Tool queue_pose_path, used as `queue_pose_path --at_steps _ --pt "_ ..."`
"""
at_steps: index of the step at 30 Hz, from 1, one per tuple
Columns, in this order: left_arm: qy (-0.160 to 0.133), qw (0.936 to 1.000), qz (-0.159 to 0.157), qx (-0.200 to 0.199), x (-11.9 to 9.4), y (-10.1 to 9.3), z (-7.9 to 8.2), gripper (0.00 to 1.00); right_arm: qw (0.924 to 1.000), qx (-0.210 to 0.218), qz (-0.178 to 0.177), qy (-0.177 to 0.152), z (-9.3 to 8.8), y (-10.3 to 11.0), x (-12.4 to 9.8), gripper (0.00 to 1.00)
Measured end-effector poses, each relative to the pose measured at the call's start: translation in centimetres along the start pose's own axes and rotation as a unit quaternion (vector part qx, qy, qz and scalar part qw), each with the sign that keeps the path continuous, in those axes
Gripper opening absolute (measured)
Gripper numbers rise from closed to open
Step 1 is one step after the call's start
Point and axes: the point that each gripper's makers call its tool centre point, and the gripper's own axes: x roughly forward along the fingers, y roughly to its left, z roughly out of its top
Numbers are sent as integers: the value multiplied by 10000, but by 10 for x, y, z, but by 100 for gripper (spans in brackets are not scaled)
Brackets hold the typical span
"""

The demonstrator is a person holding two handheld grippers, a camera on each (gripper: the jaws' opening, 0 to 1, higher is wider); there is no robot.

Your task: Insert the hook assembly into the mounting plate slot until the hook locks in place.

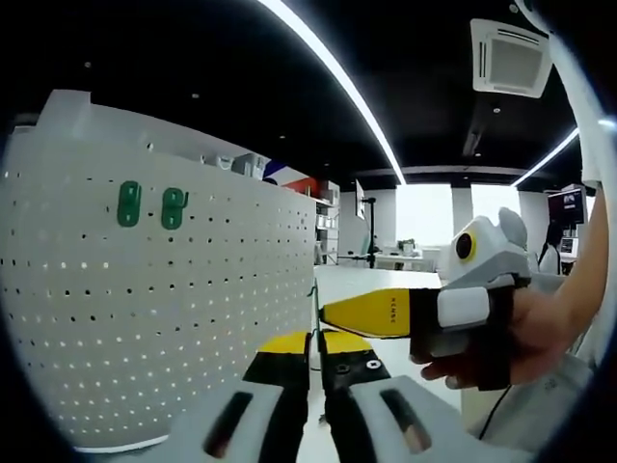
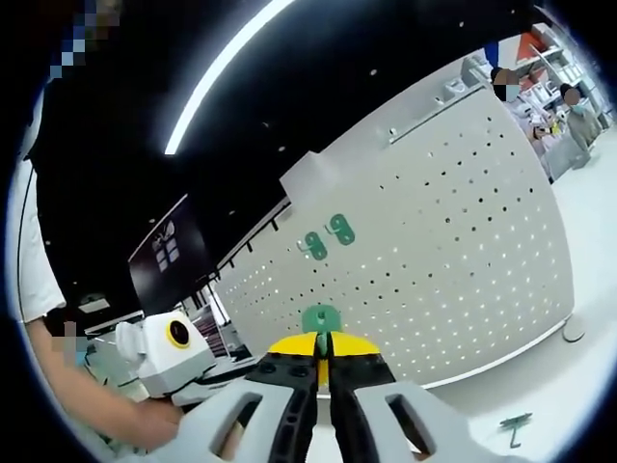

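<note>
- Right tongs [image 2: 324, 371] are pinched narrow on a green hook [image 2: 321, 319], its rounded head sticking up past the yellow tips. We judge the grip sits low on purpose, so the head stays free to enter a slot.
- Pegboard [image 2: 453, 241] stands upright on the white table [image 2: 588, 395], well ahead of the held hook; two green hooks [image 2: 328, 236] already hang on it, near its upper part.
- Another green hook [image 2: 514, 424] lies on the table near the board's foot.
- Left tongs [image 1: 315, 371] are drawn nearly together, with nothing between them that we can see.
- From the left gripper view, a hand [image 1: 525, 333] holds the right gripper beside the board.
- Next, we judge: carry hook to board.
</note>
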Motion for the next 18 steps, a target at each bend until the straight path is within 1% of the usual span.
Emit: queue_pose_path --at_steps 2,3,4,5,6,7,9,10,11,13,14,16,18 --pt "29 10000 7 -13 0 0 -1 4 10000 -11 16 18 0 1 0 0" --pt "6 9998 -23 -200 0 0 -1 5 10000 3 19 15 0 1 0 0" --pt "8 9998 -48 -194 0 0 -1 7 10000 7 21 12 0 1 0 0" --pt "81 9999 -27 -140 0 0 -4 11 10000 6 22 10 0 1 0 0" --pt "118 9998 -40 -135 0 0 -6 17 10000 3 32 22 0 2 0 0" --pt "146 9997 -58 -173 0 0 -8 25 10000 -4 33 28 0 2 0 0" --pt "245 9994 -60 -238 1 0 -13 34 10000 -13 31 43 -1 2 1 0" --pt "351 9988 -71 -337 1 0 -19 40 10000 -2 29 37 -1 1 1 0" --pt "381 9986 -62 -374 2 0 -21 45 10000 11 35 41 -1 1 1 0" --pt "447 9985 -64 -311 2 -1 -24 52 10000 17 48 51 -2 2 1 0" --pt "516 9982 -67 -290 1 -1 -27 54 10000 23 56 54 -2 2 1 0" --pt "561 9980 -83 -296 1 -2 -30 60 9999 46 76 58 -2 3 0 0" --pt "689 9972 -72 -297 1 -2 -37 65 9999 44 75 65 -2 3 0 0"
